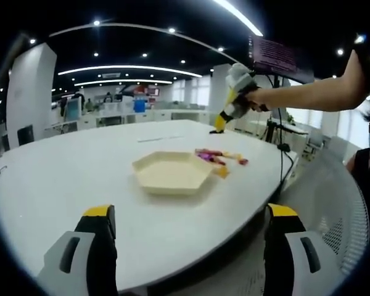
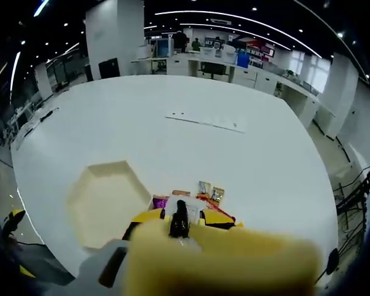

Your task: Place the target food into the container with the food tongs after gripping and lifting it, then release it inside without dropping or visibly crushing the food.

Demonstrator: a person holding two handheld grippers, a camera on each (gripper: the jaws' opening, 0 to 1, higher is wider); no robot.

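A cream hexagonal container (image 1: pixel 171 172) sits on the round white table (image 1: pixel 61 172). Small colourful food pieces (image 1: pixel 219 159) lie just right of it. My left gripper (image 1: pixel 191 216) is low at the table's near edge, open wide with nothing between its jaws. A hand holds my right gripper (image 1: pixel 221 123) in the air beyond the food. In the right gripper view the container (image 2: pixel 105 200) and the food (image 2: pixel 205 191) lie below. My right gripper (image 2: pixel 180 223) has its yellow jaws close around a slim black tool, which looks like the food tongs (image 2: pixel 179 221). A blurred pale yellow shape hides the jaws' base.
A thin white strip (image 2: pixel 203 121) lies on the far part of the table. A mesh chair (image 1: pixel 333 203) stands at the table's right edge, with a tripod (image 1: pixel 274 132) behind it. A person's arm (image 1: pixel 314 92) reaches in from the right. Desks fill the background.
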